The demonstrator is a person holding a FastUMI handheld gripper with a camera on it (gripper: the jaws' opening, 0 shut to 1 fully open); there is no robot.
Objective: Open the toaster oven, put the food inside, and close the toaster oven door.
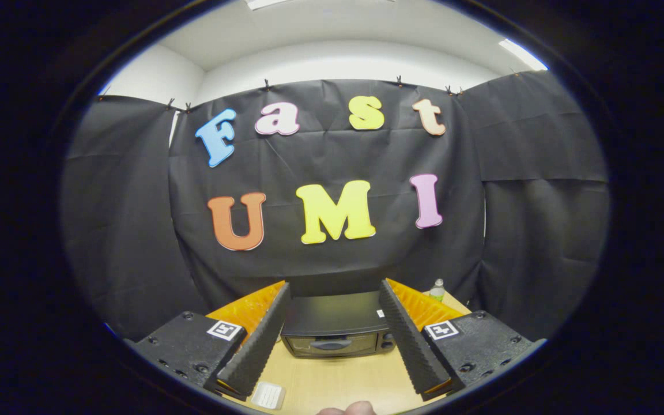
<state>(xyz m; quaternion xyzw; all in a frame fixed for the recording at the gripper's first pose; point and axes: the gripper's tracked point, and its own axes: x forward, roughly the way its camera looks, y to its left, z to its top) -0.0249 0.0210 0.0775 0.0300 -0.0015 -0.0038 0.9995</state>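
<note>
Toaster oven (335, 325), door closed, beyond wide-spread hand-held gripper (335, 294) fingers.

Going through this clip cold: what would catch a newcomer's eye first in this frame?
The gripper dominates: its two ribbed black fingers stand wide open, orange-backed, framing everything ahead. Beyond and between them sits the black toaster oven on the wooden table, door shut, handle facing the camera. A small bottle stands behind the oven, past the right finger, and a small pale packet lies on the table by the left finger.
</note>
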